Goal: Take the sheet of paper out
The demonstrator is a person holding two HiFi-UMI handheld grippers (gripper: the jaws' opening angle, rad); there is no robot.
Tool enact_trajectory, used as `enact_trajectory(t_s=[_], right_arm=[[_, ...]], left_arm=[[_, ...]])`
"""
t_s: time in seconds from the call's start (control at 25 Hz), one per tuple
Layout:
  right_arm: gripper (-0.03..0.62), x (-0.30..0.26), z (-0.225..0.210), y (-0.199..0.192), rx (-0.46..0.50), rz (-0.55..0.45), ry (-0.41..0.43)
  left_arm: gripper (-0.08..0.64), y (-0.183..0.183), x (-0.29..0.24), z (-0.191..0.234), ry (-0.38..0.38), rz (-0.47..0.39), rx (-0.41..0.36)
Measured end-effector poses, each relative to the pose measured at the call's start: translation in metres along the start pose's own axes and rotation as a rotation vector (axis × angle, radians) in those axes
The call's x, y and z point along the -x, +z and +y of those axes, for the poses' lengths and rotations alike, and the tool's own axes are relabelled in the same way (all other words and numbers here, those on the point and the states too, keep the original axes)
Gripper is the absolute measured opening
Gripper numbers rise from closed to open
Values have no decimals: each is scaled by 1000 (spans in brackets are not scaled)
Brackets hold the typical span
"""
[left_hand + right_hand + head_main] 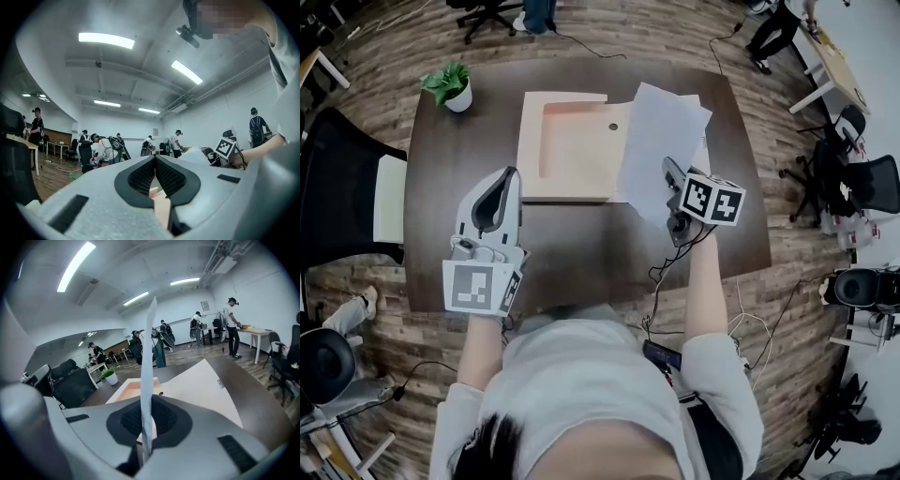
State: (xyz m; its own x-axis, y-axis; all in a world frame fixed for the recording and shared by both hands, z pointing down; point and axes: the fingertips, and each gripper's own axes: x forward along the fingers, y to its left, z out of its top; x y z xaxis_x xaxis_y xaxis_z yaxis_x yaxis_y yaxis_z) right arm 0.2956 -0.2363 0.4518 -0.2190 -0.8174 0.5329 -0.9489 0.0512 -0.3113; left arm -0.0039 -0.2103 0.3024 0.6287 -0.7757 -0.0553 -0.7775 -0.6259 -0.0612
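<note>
Two grippers sit over a dark table [581, 253], each at the end of a bare forearm stretched forward. At the table's 8 o'clock, the left gripper [510, 176] lies level and points to 12 o'clock. Its tips are pressed together just beside the left edge of a tan envelope [572, 150], and I see nothing pinched between them; tan shows only through the gap behind the tips. Its cube [480, 286] carries a black-and-white square marker with no letters.

A potted plant [450, 86] stands at 10 o'clock. The envelope lies flat at 12 o'clock.

At 3 o'clock, the right gripper [668, 169] tips downward and points toward 11 o'clock. Its jaws pinch the lower edge of the sheet [661, 131], which stands up off the table, overlapping the envelope's right side. Its cube [712, 199] shows two more square markers, and a cable [661, 272] hangs below it.

In the right gripper view a flat white surface [206, 390] bears a small label [219, 383], too small to read.
</note>
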Motion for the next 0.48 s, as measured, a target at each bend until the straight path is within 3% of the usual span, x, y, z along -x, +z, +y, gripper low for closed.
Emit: enact_trajectory(t_s=[0.48], right_arm=[[14,50,39,7,102,-113,-30]], left_arm=[[9,19,17,-17,-54,-30,-11]])
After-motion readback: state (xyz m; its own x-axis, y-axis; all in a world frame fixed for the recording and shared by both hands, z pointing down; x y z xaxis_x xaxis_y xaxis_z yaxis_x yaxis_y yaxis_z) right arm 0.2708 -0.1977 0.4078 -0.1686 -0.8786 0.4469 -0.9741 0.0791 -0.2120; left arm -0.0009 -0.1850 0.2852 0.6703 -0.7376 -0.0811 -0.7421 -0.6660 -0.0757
